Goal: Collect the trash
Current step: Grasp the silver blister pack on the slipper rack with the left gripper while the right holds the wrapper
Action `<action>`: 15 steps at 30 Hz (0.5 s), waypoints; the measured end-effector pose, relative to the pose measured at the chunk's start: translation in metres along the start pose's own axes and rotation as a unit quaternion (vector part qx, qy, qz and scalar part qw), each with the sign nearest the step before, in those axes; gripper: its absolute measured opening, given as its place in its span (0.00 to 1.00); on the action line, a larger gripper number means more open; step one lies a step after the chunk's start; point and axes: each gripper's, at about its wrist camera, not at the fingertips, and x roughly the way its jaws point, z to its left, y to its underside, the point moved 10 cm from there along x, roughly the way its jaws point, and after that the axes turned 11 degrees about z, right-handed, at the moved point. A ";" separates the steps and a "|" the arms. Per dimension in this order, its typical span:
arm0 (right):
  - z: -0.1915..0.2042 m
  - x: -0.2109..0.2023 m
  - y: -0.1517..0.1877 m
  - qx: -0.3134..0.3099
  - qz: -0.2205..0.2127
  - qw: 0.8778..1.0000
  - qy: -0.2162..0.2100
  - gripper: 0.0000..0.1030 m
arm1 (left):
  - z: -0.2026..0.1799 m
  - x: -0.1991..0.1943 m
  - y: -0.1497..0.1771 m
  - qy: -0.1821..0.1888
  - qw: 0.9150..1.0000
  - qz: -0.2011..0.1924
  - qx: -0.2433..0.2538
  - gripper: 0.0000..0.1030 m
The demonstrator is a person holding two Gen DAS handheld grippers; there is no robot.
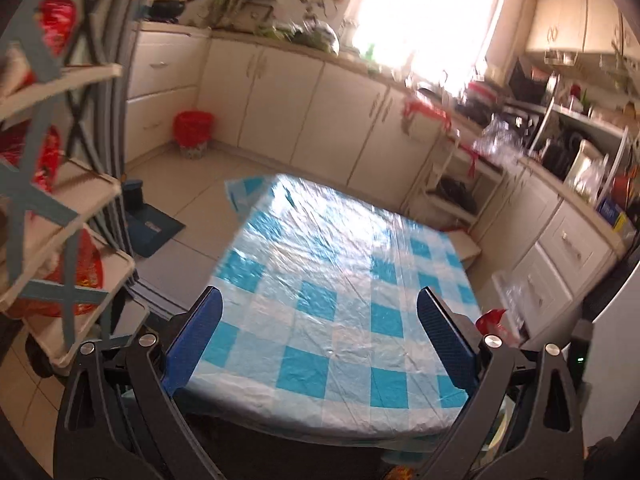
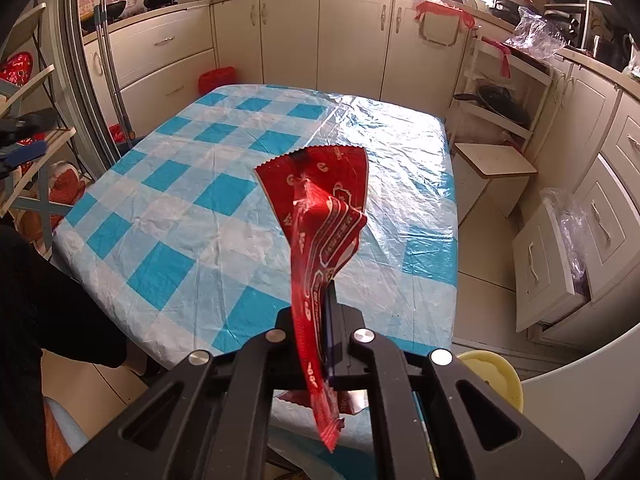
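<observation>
My right gripper [image 2: 326,300] is shut on a red snack wrapper [image 2: 324,208], which sticks up from the fingers above the near part of the table with the blue-and-white checked cloth [image 2: 180,208]. A bit of the wrapper [image 1: 494,320] shows at the right edge of the left wrist view. My left gripper [image 1: 320,320] is open and empty, with blue fingers [image 1: 200,328] spread wide over the near edge of the table [image 1: 320,280].
A white bin lined with clear plastic [image 2: 560,240] stands on the floor right of the table. A red bin [image 1: 193,128] stands by the far cabinets. A shelf rack [image 1: 60,200] is at left, a stool [image 2: 492,168] at right, a yellow stool [image 2: 496,376] near me.
</observation>
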 end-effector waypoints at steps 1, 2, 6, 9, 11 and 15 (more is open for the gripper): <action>0.003 -0.003 -0.003 -0.002 -0.006 1.000 -0.006 0.05 | 0.020 -0.030 -0.004 0.000 1.000 -0.025 -0.019 0.91; 0.008 -0.007 -0.006 -0.005 -0.012 1.000 -0.011 0.05 | 0.044 -0.060 -0.007 -0.002 0.998 -0.049 -0.044 0.91; 0.025 -0.013 -0.011 -0.022 -0.022 0.999 -0.022 0.05 | 0.148 -0.162 -0.027 0.002 0.974 -0.137 -0.183 0.91; 0.032 -0.010 -0.009 -0.029 -0.017 0.999 -0.022 0.05 | 0.204 -0.210 -0.047 0.018 0.949 -0.194 -0.248 0.91; 0.033 -0.007 -0.009 -0.029 -0.013 0.999 -0.024 0.05 | 0.230 -0.218 -0.058 0.015 0.942 -0.201 -0.269 0.91; 0.033 -0.004 -0.008 -0.024 -0.009 0.999 -0.022 0.05 | 0.263 -0.205 -0.077 0.034 0.933 -0.182 -0.307 0.90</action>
